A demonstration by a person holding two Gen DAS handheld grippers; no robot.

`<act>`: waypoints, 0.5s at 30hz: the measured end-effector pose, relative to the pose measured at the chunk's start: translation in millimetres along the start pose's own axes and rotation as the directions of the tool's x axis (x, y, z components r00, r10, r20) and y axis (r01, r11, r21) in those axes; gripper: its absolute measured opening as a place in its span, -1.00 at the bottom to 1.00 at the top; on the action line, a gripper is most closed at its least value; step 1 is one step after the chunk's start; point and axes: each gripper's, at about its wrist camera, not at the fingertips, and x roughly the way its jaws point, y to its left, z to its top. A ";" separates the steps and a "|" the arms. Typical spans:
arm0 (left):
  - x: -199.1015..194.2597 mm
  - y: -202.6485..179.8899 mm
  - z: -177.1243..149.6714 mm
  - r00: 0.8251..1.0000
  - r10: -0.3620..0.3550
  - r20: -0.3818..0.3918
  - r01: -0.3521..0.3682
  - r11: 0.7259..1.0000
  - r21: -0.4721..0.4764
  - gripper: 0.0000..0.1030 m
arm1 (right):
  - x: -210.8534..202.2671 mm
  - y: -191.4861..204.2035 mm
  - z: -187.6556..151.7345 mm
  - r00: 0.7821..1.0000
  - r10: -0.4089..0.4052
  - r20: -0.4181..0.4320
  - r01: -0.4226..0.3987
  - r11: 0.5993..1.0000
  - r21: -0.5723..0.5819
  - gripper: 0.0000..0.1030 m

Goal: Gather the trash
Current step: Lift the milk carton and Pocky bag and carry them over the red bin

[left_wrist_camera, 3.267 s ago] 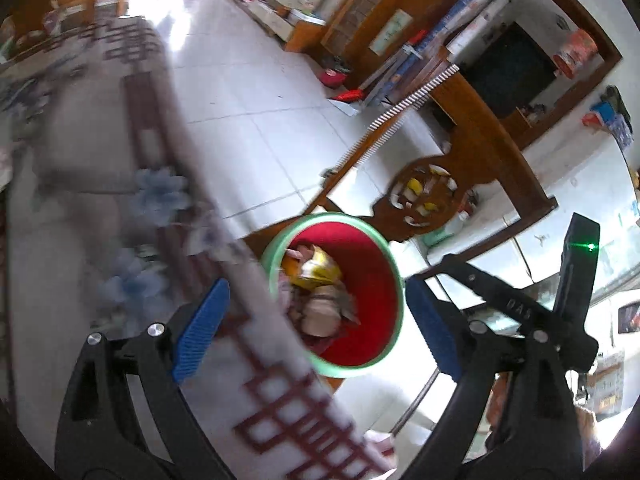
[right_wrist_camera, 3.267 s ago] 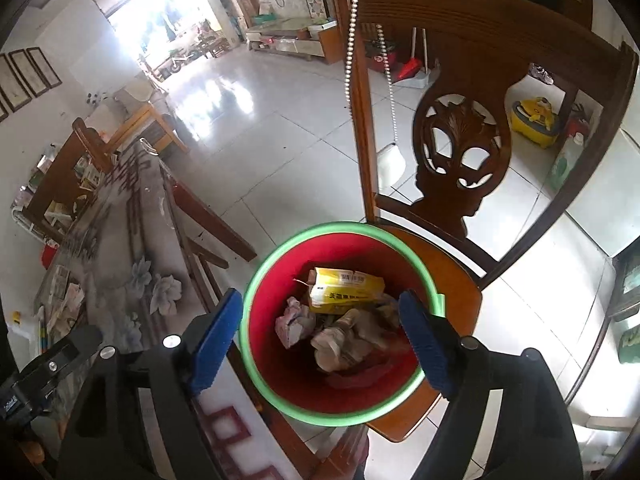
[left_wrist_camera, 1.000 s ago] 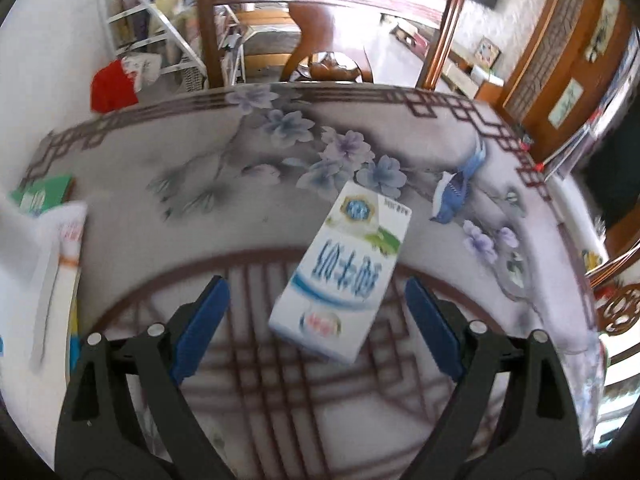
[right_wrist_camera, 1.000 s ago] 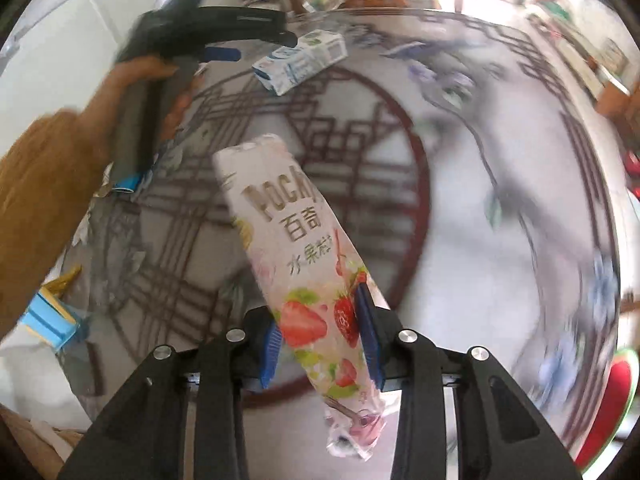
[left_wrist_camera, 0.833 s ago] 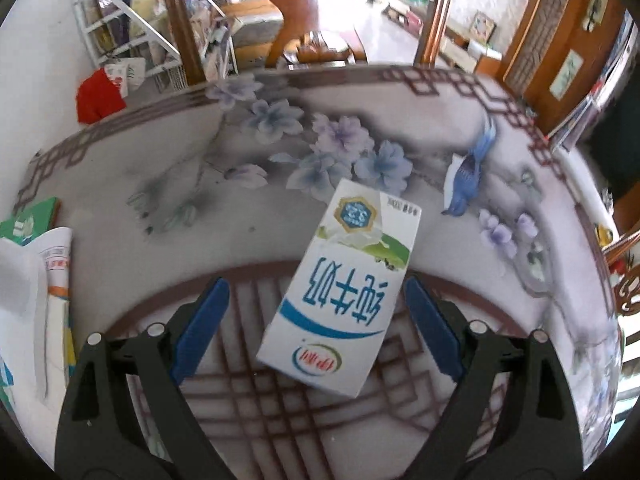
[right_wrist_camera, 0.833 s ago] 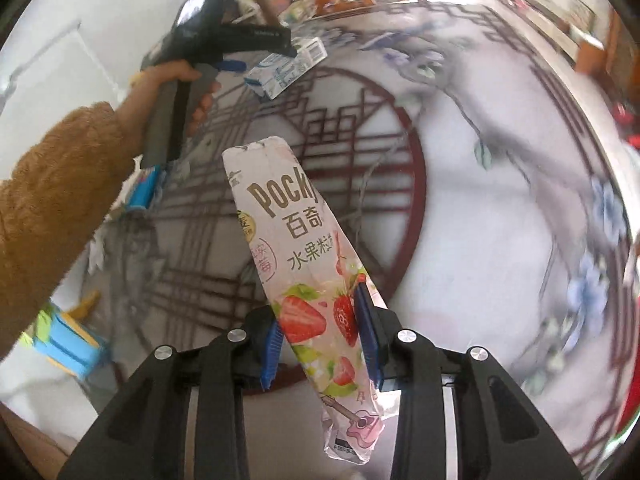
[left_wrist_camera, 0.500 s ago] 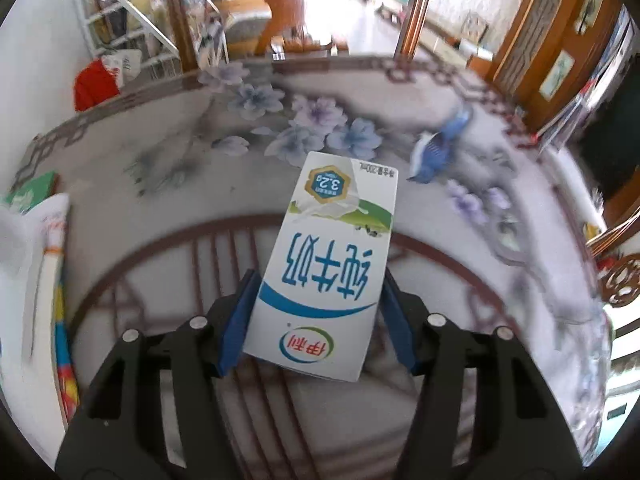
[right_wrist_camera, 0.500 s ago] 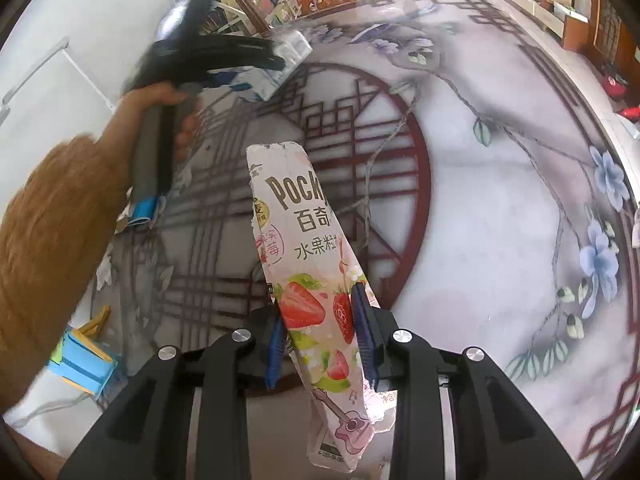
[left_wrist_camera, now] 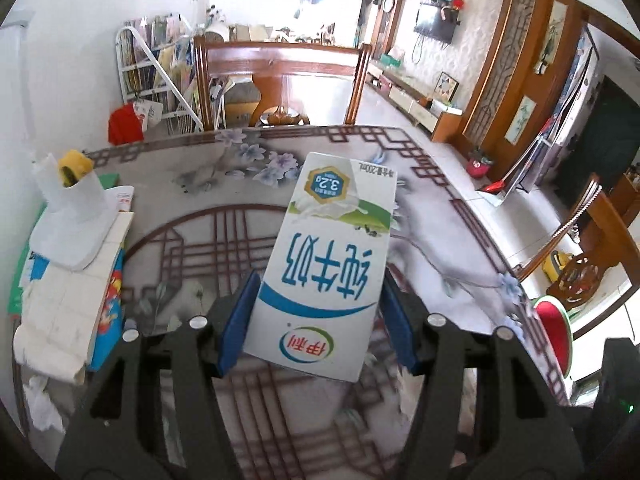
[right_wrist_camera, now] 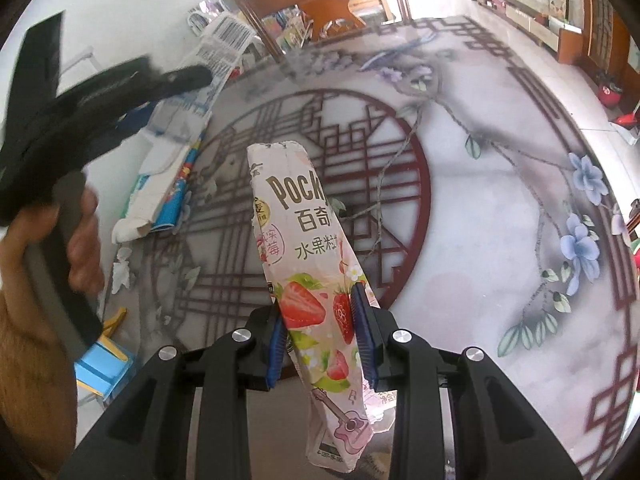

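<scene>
My left gripper (left_wrist_camera: 316, 330) is shut on a white and blue milk carton (left_wrist_camera: 328, 264) and holds it lifted above the patterned table (left_wrist_camera: 192, 248). My right gripper (right_wrist_camera: 320, 334) is shut on a pink Pocky strawberry box (right_wrist_camera: 308, 272), held above the table (right_wrist_camera: 500, 208). The left gripper also shows in the right wrist view (right_wrist_camera: 92, 108), blurred, with the carton (right_wrist_camera: 218, 46) in it. The red trash bin with a green rim (left_wrist_camera: 554, 330) peeks past the table's right edge.
A stack of paper and flattened packaging (left_wrist_camera: 68, 280) lies at the table's left side, with crumpled tissue (left_wrist_camera: 40, 404) near it. A blue box (right_wrist_camera: 104, 364) lies near the left edge. Wooden chairs (left_wrist_camera: 280, 68) stand around the table.
My left gripper closed on the milk carton and lifted it off the table, tilting up. My right gripper keeps its hold on the Pocky box and has shifted slightly.
</scene>
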 end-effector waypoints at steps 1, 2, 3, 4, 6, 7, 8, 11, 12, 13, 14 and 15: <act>-7.2 -3.0 -4.3 1.000 -0.002 0.003 0.002 1.000 -0.004 0.12 | -3.3 -0.9 -1.2 1.000 0.001 0.008 -0.001 1.000 0.006 -0.43; -12.6 -5.6 -8.8 1.000 -0.003 0.002 0.003 1.000 -0.008 0.12 | -7.3 -2.1 -3.1 1.000 0.002 0.017 -0.002 1.000 0.013 -0.43; -16.1 -7.7 -12.5 1.000 -0.006 0.001 0.006 1.000 -0.013 0.12 | -10.4 -3.0 -4.5 1.000 0.002 0.023 -0.003 1.000 0.018 -0.43; -20.3 -10.6 -18.2 1.000 -0.011 -0.004 0.011 1.000 -0.023 0.12 | -15.0 -5.0 -6.5 0.999 0.002 0.032 -0.003 1.000 0.027 -0.43; -24.6 -16.1 -30.7 0.999 -0.027 -0.023 0.026 0.999 -0.046 0.12 | -24.0 -10.9 -9.4 0.999 0.000 0.052 -0.002 0.999 0.045 -0.43; -25.0 -18.4 -35.5 0.999 -0.032 -0.032 0.031 0.998 -0.052 0.12 | -27.8 -13.1 -10.5 0.998 -0.002 0.060 -0.001 0.999 0.051 -0.43; -25.1 -20.7 -41.6 0.998 -0.039 -0.042 0.036 0.997 -0.061 0.12 | -31.7 -16.2 -11.5 0.998 -0.004 0.068 0.000 0.998 0.060 -0.43; -24.9 -30.4 -57.7 0.995 -0.063 -0.082 0.057 0.995 -0.082 0.12 | -40.8 -25.3 -14.0 0.996 -0.010 0.083 0.003 0.996 0.087 -0.43; -23.8 -35.0 -62.4 0.993 -0.073 -0.098 0.064 0.994 -0.087 0.12 | -42.9 -27.6 -14.6 0.996 -0.011 0.086 0.003 0.996 0.093 -0.43; -25.2 -37.6 -66.9 0.992 -0.079 -0.102 0.070 0.994 -0.089 0.12 | -46.0 -30.4 -15.3 0.996 -0.011 0.090 0.002 0.995 0.101 -0.43; -26.1 -40.5 -69.9 0.991 -0.085 -0.106 0.075 0.993 -0.091 0.12 | -48.6 -32.5 -16.1 0.995 -0.012 0.095 0.002 0.994 0.105 -0.43; -27.6 -45.0 -73.2 0.990 -0.092 -0.108 0.082 0.992 -0.091 0.12 | -51.6 -34.3 -16.9 0.995 -0.014 0.100 0.003 0.994 0.107 -0.43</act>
